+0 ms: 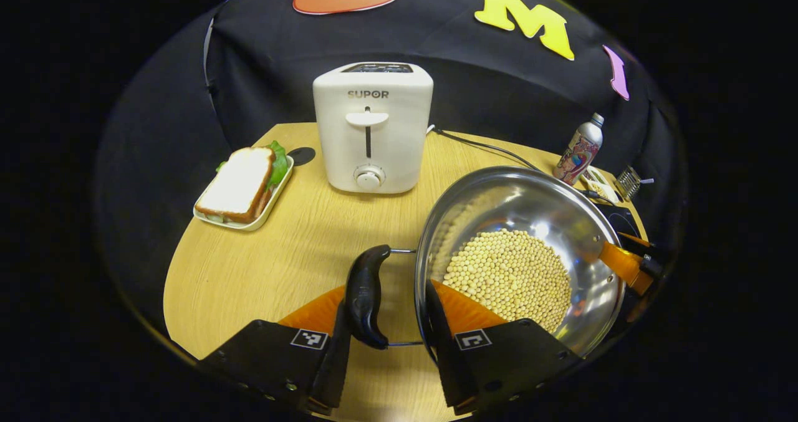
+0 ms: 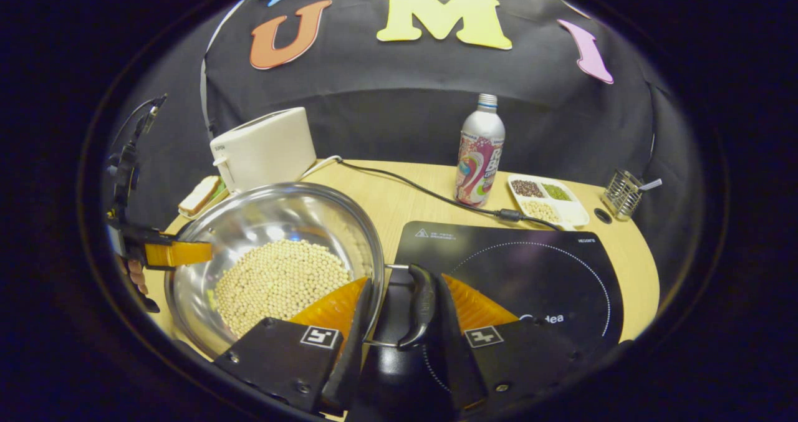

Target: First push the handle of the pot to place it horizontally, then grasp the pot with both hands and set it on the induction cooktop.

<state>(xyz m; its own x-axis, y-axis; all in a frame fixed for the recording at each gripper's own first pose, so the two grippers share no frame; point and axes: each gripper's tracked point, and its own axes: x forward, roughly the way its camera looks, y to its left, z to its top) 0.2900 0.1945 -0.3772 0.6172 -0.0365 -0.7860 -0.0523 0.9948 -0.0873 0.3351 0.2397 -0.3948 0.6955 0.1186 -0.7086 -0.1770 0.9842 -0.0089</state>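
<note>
Steel pot (image 1: pixel 548 222) holds pale beans (image 1: pixel 508 275); divided tray (image 2: pixel 548 201) holds mixed grains.

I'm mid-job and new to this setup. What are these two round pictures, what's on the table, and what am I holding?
There is no robot arm. A person holds a pair of tongs in each hand, and a camera rides on each pair, looking along its fingers. The left gripper view shows the left tongs straddling one black handle of a steel pot of pale beans. The right gripper view shows the right tongs straddling the opposite handle, beside the black induction cooktop. I cannot tell whether either pair is squeezing. Also on the wooden table are a white toaster, a sandwich, a bottle and a divided dish of grains.
</note>
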